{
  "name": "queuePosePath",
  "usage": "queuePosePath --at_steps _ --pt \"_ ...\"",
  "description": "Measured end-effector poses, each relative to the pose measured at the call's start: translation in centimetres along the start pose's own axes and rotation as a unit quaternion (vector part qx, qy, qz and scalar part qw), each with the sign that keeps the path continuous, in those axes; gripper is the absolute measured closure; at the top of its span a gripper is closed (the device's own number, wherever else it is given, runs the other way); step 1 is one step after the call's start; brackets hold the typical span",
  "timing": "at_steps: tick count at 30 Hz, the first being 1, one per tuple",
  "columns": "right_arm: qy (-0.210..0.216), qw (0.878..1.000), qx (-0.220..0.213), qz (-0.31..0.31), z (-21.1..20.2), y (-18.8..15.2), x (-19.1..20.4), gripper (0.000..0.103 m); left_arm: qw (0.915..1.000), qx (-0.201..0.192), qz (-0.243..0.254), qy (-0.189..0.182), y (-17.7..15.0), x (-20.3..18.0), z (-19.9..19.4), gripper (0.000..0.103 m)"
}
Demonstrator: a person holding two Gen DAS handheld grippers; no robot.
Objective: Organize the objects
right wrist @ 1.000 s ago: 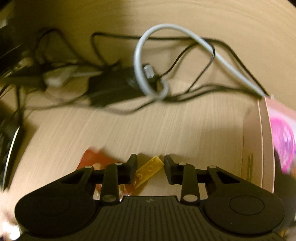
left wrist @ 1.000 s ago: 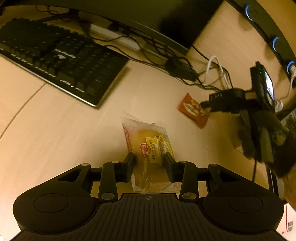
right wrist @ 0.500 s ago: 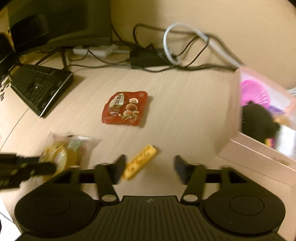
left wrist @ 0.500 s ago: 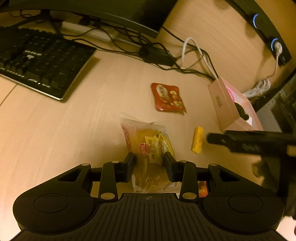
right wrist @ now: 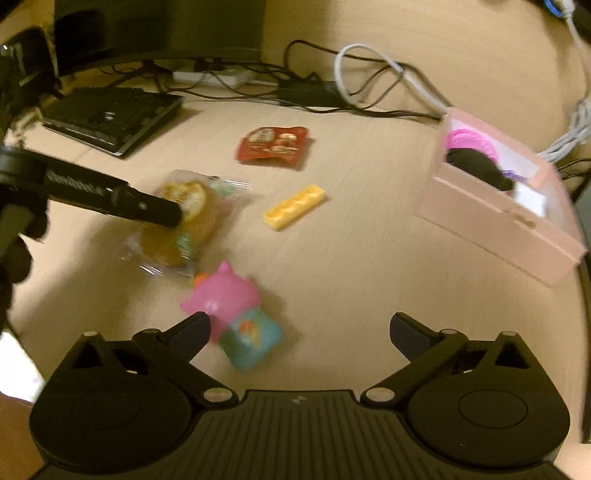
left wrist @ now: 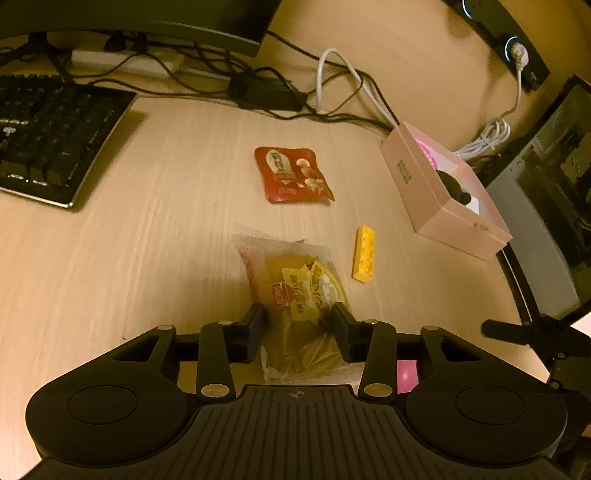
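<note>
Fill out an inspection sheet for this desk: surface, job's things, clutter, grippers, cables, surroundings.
Surface: pale wood desk, dry, no spills seen.
Job's things: wrapped bun packet; red snack pouch; yellow brick lying flat; pink toy pig on its side; pink box, open, already holding dark and pink items.
Clutter: nothing seen.
Grippers: left gripper astride the bun packet, jaws just opening, contact unclear; right gripper just opened wide, nothing gripped, toy pig by its left finger.
Cables: black cables and a white cable tangled behind.
Surroundings: keyboard, monitor, power adapter.
</note>
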State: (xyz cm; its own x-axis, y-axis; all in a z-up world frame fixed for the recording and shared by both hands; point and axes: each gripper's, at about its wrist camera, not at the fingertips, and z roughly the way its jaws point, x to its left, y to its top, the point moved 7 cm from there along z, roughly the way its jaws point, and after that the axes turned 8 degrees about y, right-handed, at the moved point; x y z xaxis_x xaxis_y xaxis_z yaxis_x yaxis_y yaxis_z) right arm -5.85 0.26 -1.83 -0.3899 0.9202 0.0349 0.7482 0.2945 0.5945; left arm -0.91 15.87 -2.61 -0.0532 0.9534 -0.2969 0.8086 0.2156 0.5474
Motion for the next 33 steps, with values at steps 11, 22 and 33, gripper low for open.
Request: queuePosePath --at_steps 11,22,33 --pt "-0.029 0.999 -0.011 0.012 0.0 -1.4 -0.3 0.000 0.9998 0.010 0.012 0.007 0.1 -1.3 0.4 0.052" --pt "-0.060 0.996 -0.017 0.057 -0.3 -4.2 -2.2 0.000 0.9978 -0.010 0.061 0.026 0.6 -3.8 2.1 0.047" --pt "0.005 0.998 -0.010 0.065 0.7 -4.7 -2.7 0.000 0.9901 -0.011 0.112 0.084 1.0 -7.3 5.1 0.035"
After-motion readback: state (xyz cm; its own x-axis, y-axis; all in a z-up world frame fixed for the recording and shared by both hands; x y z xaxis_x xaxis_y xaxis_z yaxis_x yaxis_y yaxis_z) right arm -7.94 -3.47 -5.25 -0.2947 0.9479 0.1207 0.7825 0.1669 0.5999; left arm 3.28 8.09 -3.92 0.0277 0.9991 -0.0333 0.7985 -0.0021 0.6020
